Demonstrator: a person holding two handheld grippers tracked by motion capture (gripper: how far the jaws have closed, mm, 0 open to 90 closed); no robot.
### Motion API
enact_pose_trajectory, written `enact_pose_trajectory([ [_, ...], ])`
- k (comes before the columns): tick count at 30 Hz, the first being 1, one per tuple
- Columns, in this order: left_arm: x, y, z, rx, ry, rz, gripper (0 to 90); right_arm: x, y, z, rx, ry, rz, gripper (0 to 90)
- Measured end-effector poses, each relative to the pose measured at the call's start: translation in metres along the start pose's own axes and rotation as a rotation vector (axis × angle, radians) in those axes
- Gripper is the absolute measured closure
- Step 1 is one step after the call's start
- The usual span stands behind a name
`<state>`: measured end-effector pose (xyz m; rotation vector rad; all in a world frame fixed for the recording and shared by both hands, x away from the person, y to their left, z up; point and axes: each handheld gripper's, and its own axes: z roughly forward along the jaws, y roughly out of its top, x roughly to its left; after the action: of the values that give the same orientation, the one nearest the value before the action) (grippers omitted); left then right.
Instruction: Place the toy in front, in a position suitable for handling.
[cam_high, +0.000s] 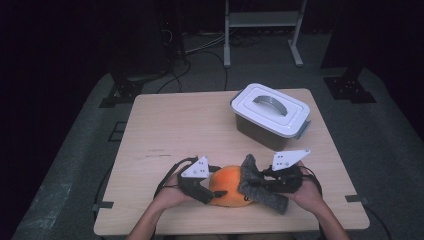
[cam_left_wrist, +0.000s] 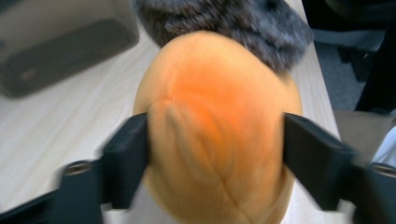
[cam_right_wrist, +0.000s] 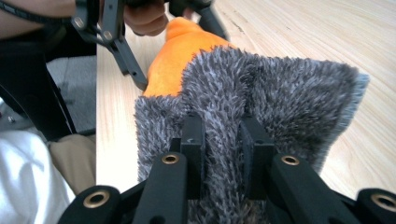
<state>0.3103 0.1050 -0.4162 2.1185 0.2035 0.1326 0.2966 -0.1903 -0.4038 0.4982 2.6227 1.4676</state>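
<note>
Orange plush (cam_high: 230, 186) — long axis crosswise, gripper-clamped

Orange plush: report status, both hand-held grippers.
Left hand-held gripper clamped on orange plush. Right hand-held gripper pinching grey furry cloth. Lidded box far right, clear.

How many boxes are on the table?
1. The grey box with a white lid sits at the far right of the table, beyond the orange soft toy and furry grey cloth held by the grippers.
</note>
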Motion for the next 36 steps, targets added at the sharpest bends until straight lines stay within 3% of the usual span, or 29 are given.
enact_pose_trajectory([
  [3,0.002,0.001,-0.002,-0.022,-0.001,-0.022,20.5,0.004,0.006,0.003,-0.012,0.006,-0.02,73.4],
  [6,0.0,0.0,-0.002,-0.003,0.014,0.007,36.3,0.006,0.006,0.005,-0.003,-0.001,-0.026,73.0],
  [9,0.0,-0.002,-0.004,0.0,0.007,0.017,40.6,0.0,-0.001,0.002,-0.006,0.008,0.01,73.0],
  [15,0.006,-0.011,-0.011,-0.002,-0.021,0.0,42.5,-0.013,-0.025,-0.007,0.049,-0.011,0.093,73.3],
  [17,0.005,-0.011,-0.011,-0.006,-0.023,0.0,42.3,-0.014,-0.024,-0.01,0.023,-0.007,0.105,73.5],
  [20,0.003,-0.009,-0.008,-0.009,-0.038,0.014,42.0,-0.011,-0.011,-0.012,-0.07,0.001,0.1,73.3],
  [22,0.002,-0.008,-0.007,-0.004,-0.041,0.018,42.0,-0.009,-0.004,-0.009,-0.104,0.016,0.094,72.8],
  [25,0.002,-0.01,-0.008,0.007,-0.041,0.012,42.1,-0.006,-0.007,0.002,-0.048,0.019,0.072,72.4],
  [27,0.003,-0.011,-0.009,0.001,-0.036,0.007,42.0,-0.008,-0.011,0.002,-0.034,0.035,0.097,72.3],
  [33,0.005,-0.013,-0.011,-0.002,-0.029,-0.012,42.2,-0.016,-0.027,-0.006,0.058,-0.012,0.124,72.4],
  [35,0.005,-0.012,-0.01,-0.003,-0.028,-0.015,42.1,-0.017,-0.025,-0.009,0.047,-0.022,0.12,72.5],
  [36,0.004,-0.012,-0.01,-0.003,-0.03,-0.012,42.1,-0.016,-0.022,-0.01,0.017,-0.021,0.122,72.6],
])
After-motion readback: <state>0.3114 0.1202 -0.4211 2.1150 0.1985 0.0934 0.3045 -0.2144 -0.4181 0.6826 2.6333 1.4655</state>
